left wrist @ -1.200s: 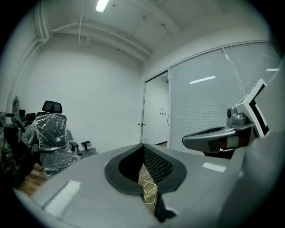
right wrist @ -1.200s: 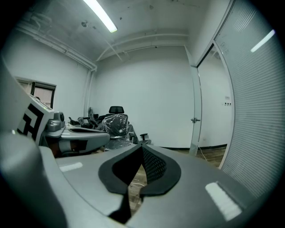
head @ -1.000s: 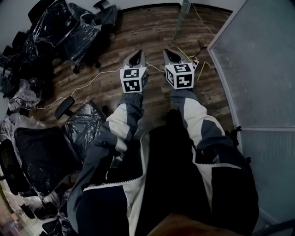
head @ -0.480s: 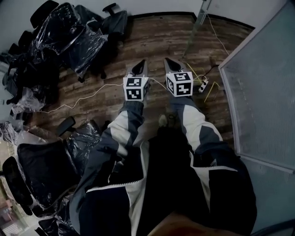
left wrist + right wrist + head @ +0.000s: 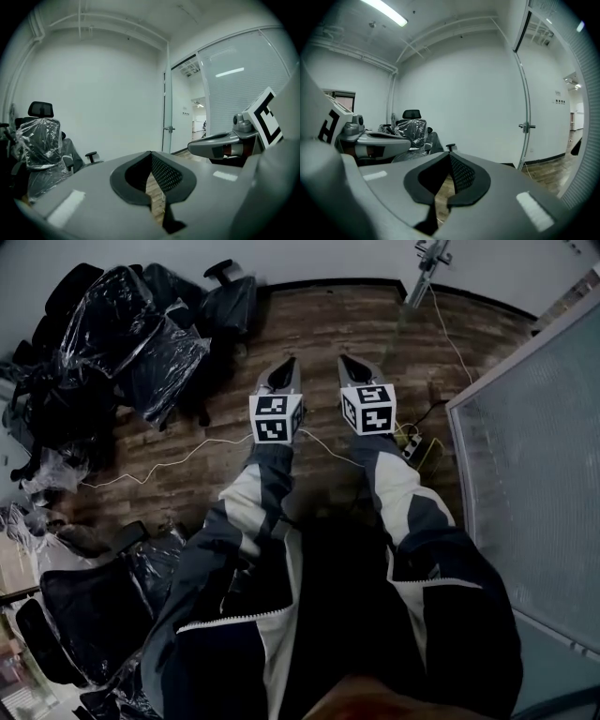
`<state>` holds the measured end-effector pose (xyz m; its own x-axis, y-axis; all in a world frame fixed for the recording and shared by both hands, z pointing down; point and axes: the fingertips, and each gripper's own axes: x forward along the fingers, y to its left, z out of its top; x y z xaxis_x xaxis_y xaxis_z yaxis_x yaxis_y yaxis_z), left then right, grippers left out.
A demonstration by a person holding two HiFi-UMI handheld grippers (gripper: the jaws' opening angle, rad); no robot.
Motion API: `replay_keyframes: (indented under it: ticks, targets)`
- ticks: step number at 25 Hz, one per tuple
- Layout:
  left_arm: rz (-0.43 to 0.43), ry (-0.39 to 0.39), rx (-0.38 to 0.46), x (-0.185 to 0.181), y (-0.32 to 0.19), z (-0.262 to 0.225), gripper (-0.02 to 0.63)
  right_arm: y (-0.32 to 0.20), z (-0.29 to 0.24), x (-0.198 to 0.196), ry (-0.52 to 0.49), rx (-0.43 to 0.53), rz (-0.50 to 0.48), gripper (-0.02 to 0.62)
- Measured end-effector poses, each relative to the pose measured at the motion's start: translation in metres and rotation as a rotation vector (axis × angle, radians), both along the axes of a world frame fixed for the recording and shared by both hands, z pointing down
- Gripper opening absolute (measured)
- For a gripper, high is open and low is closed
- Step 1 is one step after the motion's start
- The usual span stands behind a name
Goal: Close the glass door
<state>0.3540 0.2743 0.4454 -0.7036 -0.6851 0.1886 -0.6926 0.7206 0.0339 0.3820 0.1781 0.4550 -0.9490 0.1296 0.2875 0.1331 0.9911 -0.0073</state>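
The glass door stands ajar at the top of the head view, its metal handle near the white wall. In the left gripper view the glass door's edge and handle are ahead to the right, in front of an open doorway. The right gripper view has the door and its handle at the right. My left gripper and right gripper are held side by side over the wood floor, both shut and empty, well short of the door.
Plastic-wrapped office chairs crowd the left side, with more at the lower left. A white cable crosses the floor. A power strip lies near the frosted glass partition on the right.
The whole view has shifted as the person walked forward: the door, its handle and the far wall are closer, and the frosted partition has slid toward the right edge. Both grippers stay shut.
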Motion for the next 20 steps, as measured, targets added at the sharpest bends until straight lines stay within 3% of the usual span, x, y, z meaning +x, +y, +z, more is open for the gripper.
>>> replay_keyframes:
  ticks: [7, 20]
  targets:
    - [-0.001, 0.037, 0.026, -0.077, -0.018, 0.015, 0.003, -0.019, 0.012, -0.072, 0.01, 0.007, 0.007, 0.005]
    - [0.154, 0.023, 0.031, -0.303, -0.075, 0.015, 0.003, -0.081, 0.007, -0.282, 0.023, 0.051, 0.182, 0.005]
